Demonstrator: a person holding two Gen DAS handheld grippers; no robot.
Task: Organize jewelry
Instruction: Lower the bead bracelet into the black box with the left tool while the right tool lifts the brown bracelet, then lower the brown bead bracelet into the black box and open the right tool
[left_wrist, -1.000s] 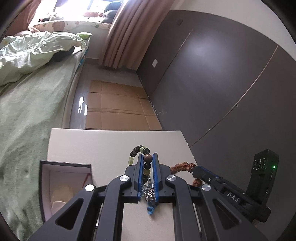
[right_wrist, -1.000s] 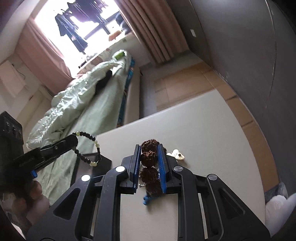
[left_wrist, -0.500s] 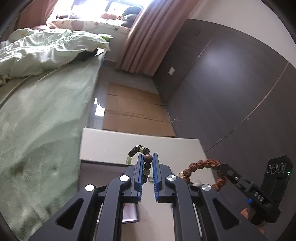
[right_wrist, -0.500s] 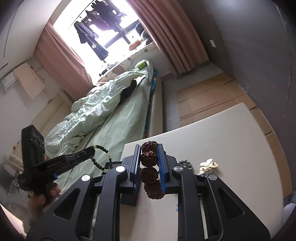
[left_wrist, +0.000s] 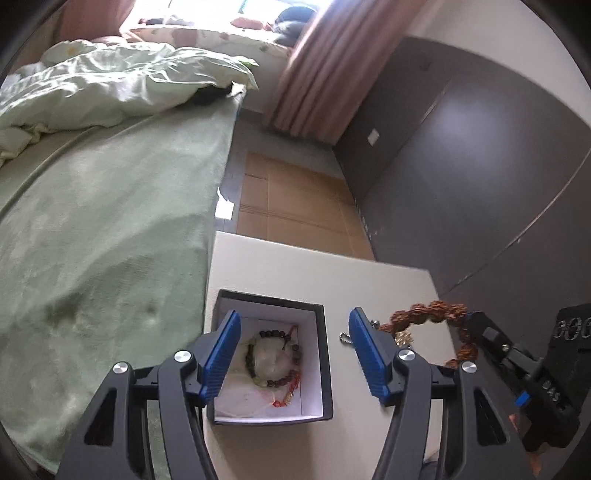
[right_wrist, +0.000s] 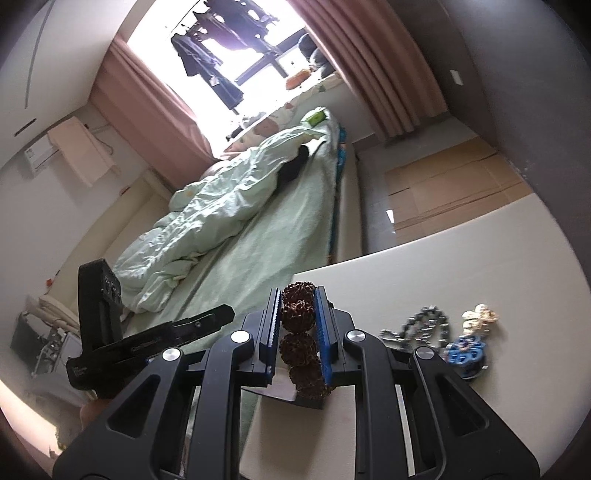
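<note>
The left gripper (left_wrist: 293, 354) has just been opening its blue-padded jaws, and nothing is between them now: the dark-and-pale beaded bracelet (left_wrist: 273, 356) it held clamped a second ago lies in the open black box with a white lining (left_wrist: 321, 369), coiled in a flat ring over a red bead strand (left_wrist: 290, 391) and some pale pieces. That reads as one piece sorted, with this hand free for the next. The right gripper (right_wrist: 295, 328) stays closed on the knobbly brown seed-bead bracelet (right_wrist: 298, 339); in the left wrist view the strand (left_wrist: 432, 314) arcs out from its tip, just right of the box and above the cream tabletop (left_wrist: 314, 273). Between the pads its beads line up along the fingers, long axis pointing away towards the bed. On the table further right lie a grey metal chain (right_wrist: 424, 321), a small gold ornament (right_wrist: 478, 315) and a blue round charm (right_wrist: 463, 352), probably next.
</note>
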